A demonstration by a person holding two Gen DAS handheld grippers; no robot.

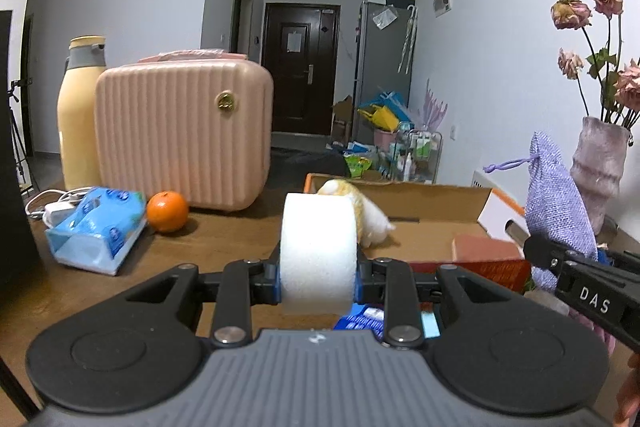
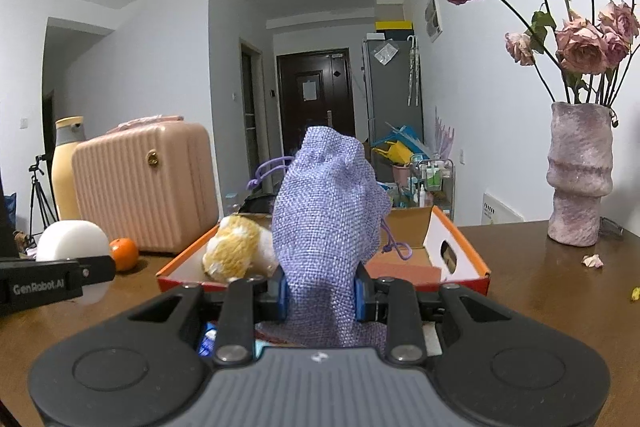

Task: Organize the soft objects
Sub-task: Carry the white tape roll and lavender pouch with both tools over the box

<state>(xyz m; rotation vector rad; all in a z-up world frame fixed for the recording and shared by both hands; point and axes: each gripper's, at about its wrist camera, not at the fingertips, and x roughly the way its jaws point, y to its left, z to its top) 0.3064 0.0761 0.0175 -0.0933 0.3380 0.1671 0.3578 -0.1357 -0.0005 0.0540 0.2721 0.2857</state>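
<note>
White foam sponge (image 1: 318,251) sits clamped upright in the left gripper (image 1: 318,283) just before the cardboard box's (image 1: 440,197) near rim, while the right gripper (image 2: 320,293) pinches one purple drawstring pouch (image 2: 326,227) above that rim, and one plush toy (image 2: 236,251) lies inside.
</note>
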